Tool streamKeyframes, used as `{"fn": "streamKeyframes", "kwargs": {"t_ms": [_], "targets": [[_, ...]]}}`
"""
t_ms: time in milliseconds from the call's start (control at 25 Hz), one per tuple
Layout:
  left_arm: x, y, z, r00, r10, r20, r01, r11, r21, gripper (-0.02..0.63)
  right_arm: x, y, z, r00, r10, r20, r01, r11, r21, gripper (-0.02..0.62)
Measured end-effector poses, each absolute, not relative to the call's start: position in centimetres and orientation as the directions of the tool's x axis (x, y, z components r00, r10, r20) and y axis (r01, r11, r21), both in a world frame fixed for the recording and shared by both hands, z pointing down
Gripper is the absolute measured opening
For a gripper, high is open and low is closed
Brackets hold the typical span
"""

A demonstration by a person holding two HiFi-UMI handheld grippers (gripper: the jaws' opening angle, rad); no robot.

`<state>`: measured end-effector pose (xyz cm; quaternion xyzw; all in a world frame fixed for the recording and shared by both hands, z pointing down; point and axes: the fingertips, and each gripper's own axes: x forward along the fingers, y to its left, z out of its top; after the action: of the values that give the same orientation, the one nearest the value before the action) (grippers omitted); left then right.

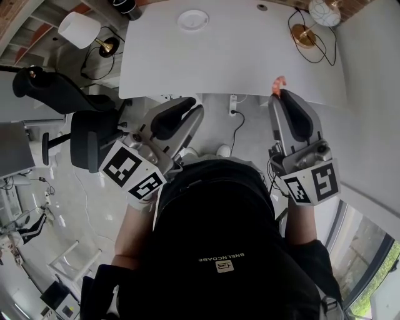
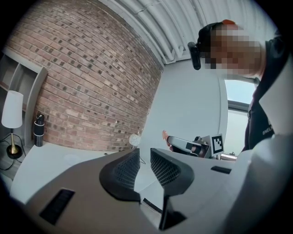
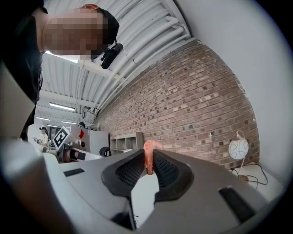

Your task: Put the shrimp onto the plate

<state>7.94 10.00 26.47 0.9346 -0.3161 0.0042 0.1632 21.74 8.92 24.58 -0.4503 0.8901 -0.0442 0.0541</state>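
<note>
The pink shrimp (image 1: 279, 83) sticks out from the tips of my right gripper (image 1: 282, 94), which is shut on it just off the near right edge of the white table (image 1: 231, 59). In the right gripper view the shrimp (image 3: 148, 157) is pinched upright between the black pads. A white plate (image 1: 193, 20) sits at the far middle of the table. My left gripper (image 1: 187, 107) hangs below the table's near edge, its jaws a little apart with nothing between them; its own view shows the gap (image 2: 144, 163) empty.
A gold-based lamp with a round white shade (image 1: 324, 11) and its black cable lie at the table's far right. Another white-shaded lamp (image 1: 81, 29) stands at the left. A black office chair (image 1: 69, 100) is to the left below the table. A cable hangs under the table.
</note>
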Motion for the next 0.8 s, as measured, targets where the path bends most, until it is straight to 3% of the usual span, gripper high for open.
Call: {"fn": "streamKeyframes", "kwargs": {"t_ms": [800], "targets": [[10.1,9.1,27.6,0.791,-0.600,0.123,-0.605,-0.735,0.307,0.058,24.3,8.6,26.2,-0.573,-0.818,-0.049,-0.804,0.573,-0.158,0.058]]}}
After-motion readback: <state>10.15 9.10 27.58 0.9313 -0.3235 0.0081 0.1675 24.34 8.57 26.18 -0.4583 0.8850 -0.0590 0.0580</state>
